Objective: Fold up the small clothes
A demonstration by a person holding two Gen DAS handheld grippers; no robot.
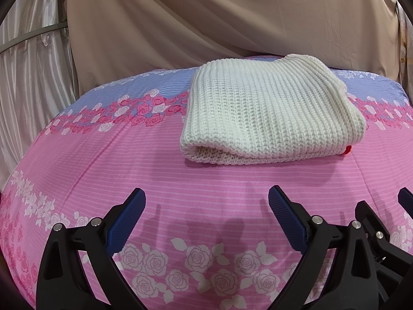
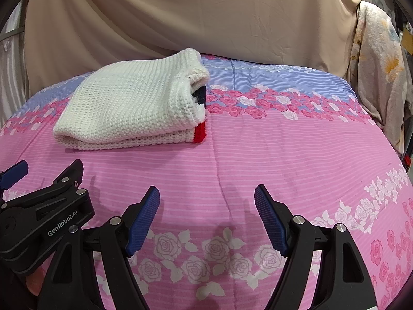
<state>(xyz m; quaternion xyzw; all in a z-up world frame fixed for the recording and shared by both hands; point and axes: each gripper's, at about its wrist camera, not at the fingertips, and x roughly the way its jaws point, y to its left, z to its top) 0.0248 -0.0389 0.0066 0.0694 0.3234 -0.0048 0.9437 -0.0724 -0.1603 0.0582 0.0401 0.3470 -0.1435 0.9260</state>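
A white knitted garment (image 1: 265, 111) lies folded into a thick rectangle on the pink floral sheet (image 1: 180, 180). In the right wrist view the garment (image 2: 129, 103) shows red and dark navy trim at its right end. My left gripper (image 1: 206, 201) is open and empty, well short of the garment's near edge. My right gripper (image 2: 206, 199) is open and empty, to the right of and nearer than the garment. The left gripper's body (image 2: 44, 222) shows at the left of the right wrist view.
A beige cloth (image 1: 232, 20) hangs behind the bed. Shiny white curtain and a metal rail (image 1: 33, 33) stand at the left. A floral fabric (image 2: 379, 77) hangs at the right edge. The sheet (image 2: 284, 155) has a blue band of roses at the back.
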